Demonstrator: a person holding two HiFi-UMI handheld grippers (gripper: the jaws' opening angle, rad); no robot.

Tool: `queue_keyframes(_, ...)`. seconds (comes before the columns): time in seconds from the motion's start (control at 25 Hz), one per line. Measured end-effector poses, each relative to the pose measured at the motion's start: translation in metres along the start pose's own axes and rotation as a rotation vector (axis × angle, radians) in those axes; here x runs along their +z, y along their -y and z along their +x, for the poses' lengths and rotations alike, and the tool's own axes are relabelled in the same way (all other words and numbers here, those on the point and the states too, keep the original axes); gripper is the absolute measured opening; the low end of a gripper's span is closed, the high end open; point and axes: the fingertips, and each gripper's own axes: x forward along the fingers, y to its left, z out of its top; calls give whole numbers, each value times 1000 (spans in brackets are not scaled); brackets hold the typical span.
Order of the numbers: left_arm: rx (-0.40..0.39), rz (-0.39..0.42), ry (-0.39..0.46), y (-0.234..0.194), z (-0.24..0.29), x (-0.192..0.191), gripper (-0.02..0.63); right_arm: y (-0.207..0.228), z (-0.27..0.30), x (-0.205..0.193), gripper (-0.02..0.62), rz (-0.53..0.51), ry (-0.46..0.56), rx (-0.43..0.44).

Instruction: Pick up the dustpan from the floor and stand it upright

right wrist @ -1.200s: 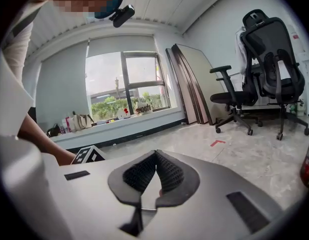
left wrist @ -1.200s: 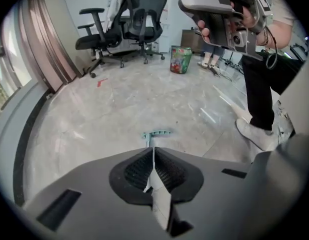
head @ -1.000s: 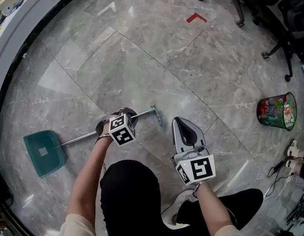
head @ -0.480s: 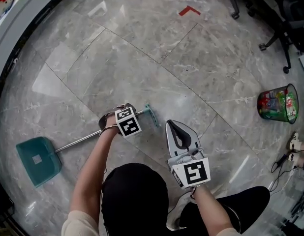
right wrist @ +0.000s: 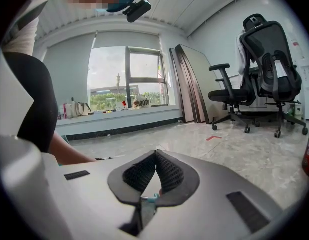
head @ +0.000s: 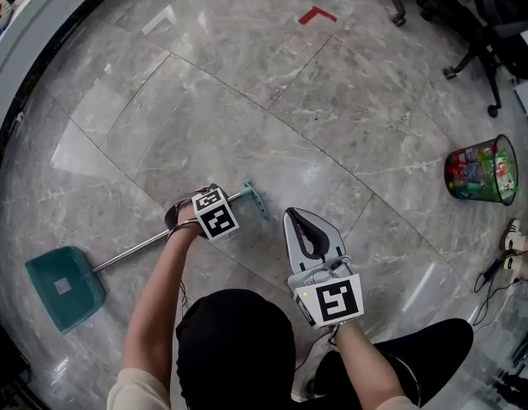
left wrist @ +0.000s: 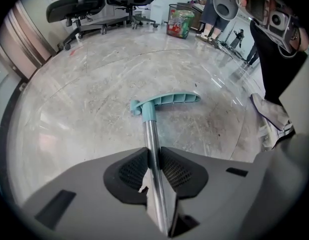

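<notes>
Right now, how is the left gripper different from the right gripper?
The left gripper points steeply down at the floor; the right gripper points almost level. The left gripper's jaws have just been closing and squeeze the dustpan's metal pole between them; the right gripper's jaws are shut together with nothing between them. Both are the same grey shape.

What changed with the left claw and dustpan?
The left claw lowered onto the metal shaft of the dustpan and has just been closing; its pads now clamp the shaft. The dustpan still lies flat on the floor, and the right claw stays shut and empty.
</notes>
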Motion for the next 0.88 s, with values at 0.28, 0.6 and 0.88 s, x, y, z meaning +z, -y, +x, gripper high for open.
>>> queue_keyframes(0.28, 18, -30, 95, 7, -56, 10, 91, -4, 0, 24, 18, 41, 44, 37)
queue_keyframes(0.6, 152, 2, 331, 37, -263, 8, 86, -67, -40, 180, 18, 136, 26, 121)
queue_keyframes(0.88, 232, -4, 498, 77, -431, -35, 83, -154, -83, 314, 18, 124, 40, 217)
